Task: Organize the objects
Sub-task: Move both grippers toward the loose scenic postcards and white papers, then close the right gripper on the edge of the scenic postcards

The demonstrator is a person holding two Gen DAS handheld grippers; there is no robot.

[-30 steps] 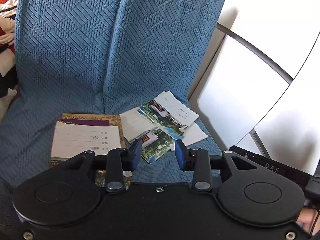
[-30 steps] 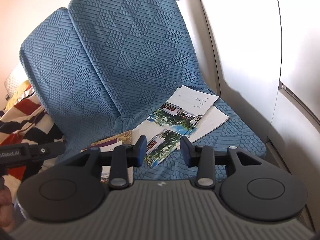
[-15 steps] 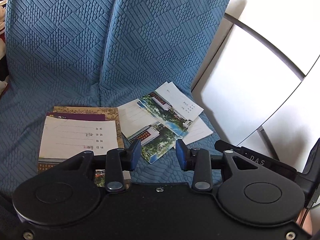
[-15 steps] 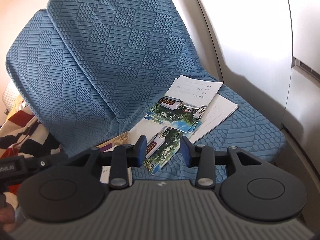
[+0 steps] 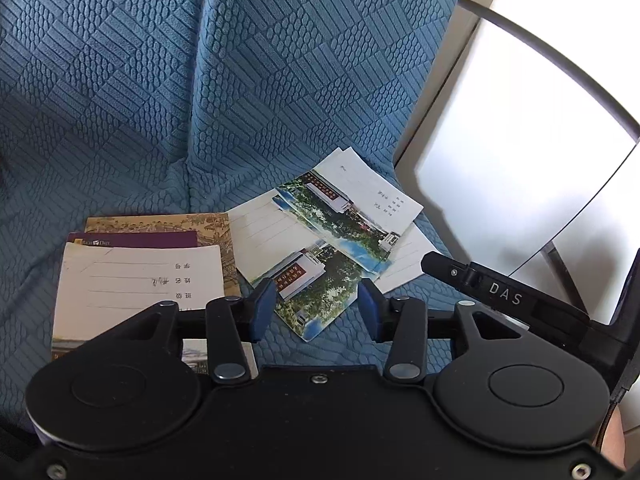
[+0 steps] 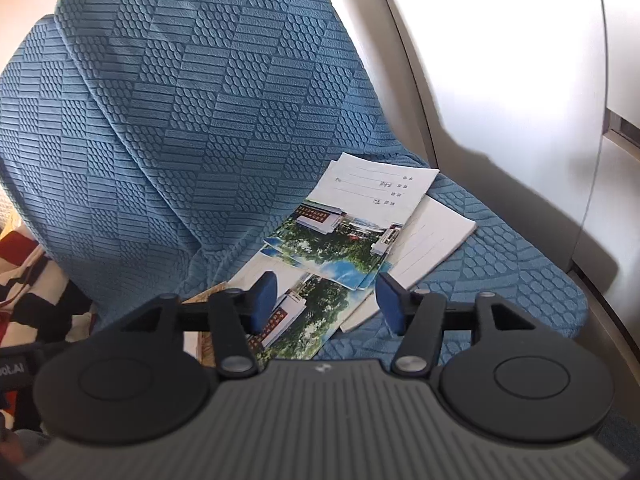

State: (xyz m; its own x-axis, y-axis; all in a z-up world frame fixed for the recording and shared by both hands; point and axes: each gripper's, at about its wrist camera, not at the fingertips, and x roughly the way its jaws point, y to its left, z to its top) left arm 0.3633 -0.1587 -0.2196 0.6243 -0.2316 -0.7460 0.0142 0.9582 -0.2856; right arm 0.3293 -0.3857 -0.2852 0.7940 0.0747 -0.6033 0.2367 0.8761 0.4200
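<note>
The left gripper (image 5: 316, 308) hangs with its blue-padded jaws spread apart and nothing between them, just above the near corner of a photo-covered notebook (image 5: 316, 292) that lies on the seat of a blue quilted sofa cover (image 5: 200, 100). The right gripper (image 6: 326, 300) is likewise spread wide and empty, poised over the same loose pile, its left pad in front of that notebook's cover (image 6: 296, 320). Beyond the jaws, the pile fans out untidily: a second notebook with a campus photograph and white lined panel (image 5: 352, 204) lies skewed across the first, and plain white lined booklets (image 6: 432, 240) stick out beneath it toward the sofa's right edge. To the left sits a neater stack, topped by a cream lined exercise book (image 5: 136, 280), with a maroon cover (image 5: 132, 239) and an ochre patterned book (image 5: 160, 222) showing behind it. In the left wrist view the dark body of the other tool, lettered DAS (image 5: 504, 294), crosses the right side. A white glossy cabinet (image 6: 500, 80) stands just beside the sofa.
</note>
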